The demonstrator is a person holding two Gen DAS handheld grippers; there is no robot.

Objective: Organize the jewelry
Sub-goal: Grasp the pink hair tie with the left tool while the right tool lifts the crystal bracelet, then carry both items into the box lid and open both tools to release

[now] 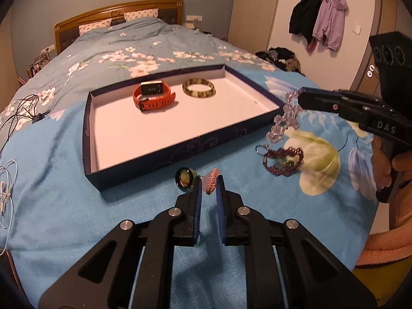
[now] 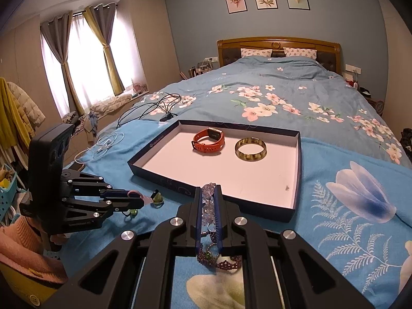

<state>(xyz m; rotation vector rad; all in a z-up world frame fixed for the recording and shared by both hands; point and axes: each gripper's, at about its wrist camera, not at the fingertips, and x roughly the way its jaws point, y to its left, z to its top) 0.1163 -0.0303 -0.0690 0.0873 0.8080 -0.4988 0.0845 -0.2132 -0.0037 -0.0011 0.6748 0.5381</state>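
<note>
My right claw (image 2: 209, 200) grips the crystal bracelet (image 1: 283, 118) and my left claw (image 1: 209, 184) grips the pink beaded bracelet (image 1: 211, 177), both lifted beside the box tray (image 1: 159, 152) for loading.

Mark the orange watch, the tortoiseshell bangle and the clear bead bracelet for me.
orange watch (image 2: 209, 140), right wrist view, on the strap's near side.
tortoiseshell bangle (image 2: 250, 150), right wrist view, on its near rim.
clear bead bracelet (image 1: 282, 121), left wrist view, on the hanging beads.

The letters "DAS" stand in pale print on the black body of the right hand-held gripper (image 1: 300, 99), seen from the left wrist view. Small print on the left hand-held gripper (image 2: 140, 198) and the watch (image 1: 153, 95) face is too blurred to read.
</note>
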